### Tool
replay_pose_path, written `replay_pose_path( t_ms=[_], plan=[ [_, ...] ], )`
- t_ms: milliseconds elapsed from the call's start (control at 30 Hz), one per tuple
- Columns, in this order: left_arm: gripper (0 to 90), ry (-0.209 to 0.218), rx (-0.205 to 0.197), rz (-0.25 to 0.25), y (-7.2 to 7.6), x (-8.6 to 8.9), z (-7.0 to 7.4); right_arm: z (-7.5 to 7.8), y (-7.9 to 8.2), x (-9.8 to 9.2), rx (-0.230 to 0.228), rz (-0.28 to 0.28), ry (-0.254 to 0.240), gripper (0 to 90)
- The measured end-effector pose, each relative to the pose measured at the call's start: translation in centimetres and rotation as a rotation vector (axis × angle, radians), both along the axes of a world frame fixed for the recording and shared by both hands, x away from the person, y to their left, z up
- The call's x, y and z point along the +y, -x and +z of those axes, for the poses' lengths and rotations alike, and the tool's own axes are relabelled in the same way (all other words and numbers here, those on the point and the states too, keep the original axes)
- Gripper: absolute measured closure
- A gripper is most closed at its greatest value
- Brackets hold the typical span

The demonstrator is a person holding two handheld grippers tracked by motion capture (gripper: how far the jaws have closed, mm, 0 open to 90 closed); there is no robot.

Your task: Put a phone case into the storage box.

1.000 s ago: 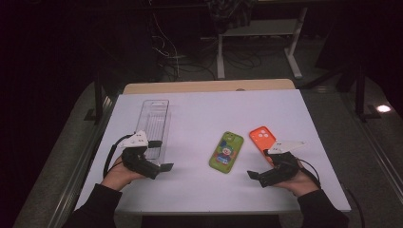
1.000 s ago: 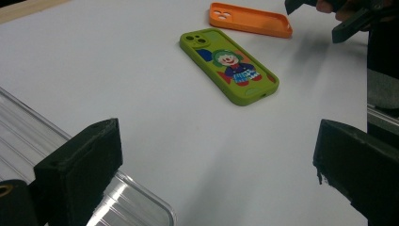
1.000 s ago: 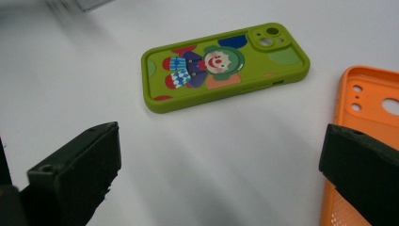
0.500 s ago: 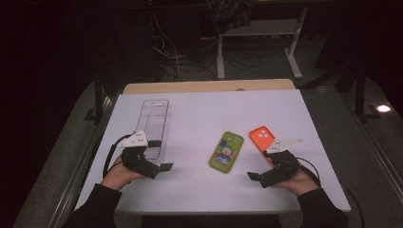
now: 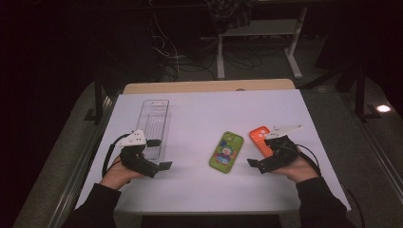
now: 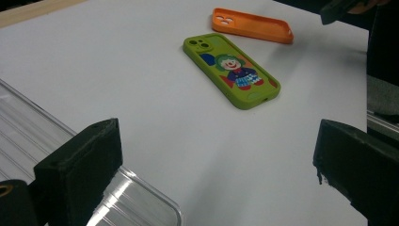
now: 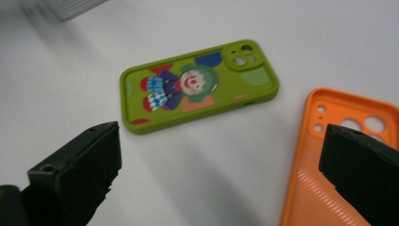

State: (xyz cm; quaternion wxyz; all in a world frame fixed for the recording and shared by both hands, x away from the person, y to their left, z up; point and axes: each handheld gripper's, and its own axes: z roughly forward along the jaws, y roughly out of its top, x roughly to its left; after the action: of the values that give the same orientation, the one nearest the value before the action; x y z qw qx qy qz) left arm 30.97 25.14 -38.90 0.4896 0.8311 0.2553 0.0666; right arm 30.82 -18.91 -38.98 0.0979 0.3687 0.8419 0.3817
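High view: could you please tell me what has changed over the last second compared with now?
Nothing has visibly changed. The left gripper and right gripper stay open and low over the table, holding nothing. The green phone case, orange phone case and clear tray lie where they were.

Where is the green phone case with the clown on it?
In the high view, the green phone case lies flat on the white table, right of centre, just left of the orange case.

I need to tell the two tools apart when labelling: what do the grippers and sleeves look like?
Both the left gripper and right gripper are black, with two blocky square-ended jaws, a pale three-cornered plate on top and a black trailing cable. The sleeves are dark and long.
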Motion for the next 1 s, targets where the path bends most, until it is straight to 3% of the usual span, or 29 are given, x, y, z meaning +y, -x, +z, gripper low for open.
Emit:
replay_pose_path(
  t_ms=[500, 667, 1000],
  plan=[
    [1.4, -0.008, 0.008, -0.002, 0.0, -0.2, -0.2, 1.1, -4.6, -0.1, 0.020, -0.085, 0.018, 0.0],
    [1.4, -0.006, 0.011, -0.001, 0.0, -0.2, -0.1, 1.3, -6.4, 0.1, 0.002, -0.117, 0.010, 0.0],
    [1.4, -0.006, 0.006, -0.001, -0.1, -0.1, -0.1, 1.8, -8.2, 0.0, -0.027, -0.179, 0.018, 0.0]
  ],
)
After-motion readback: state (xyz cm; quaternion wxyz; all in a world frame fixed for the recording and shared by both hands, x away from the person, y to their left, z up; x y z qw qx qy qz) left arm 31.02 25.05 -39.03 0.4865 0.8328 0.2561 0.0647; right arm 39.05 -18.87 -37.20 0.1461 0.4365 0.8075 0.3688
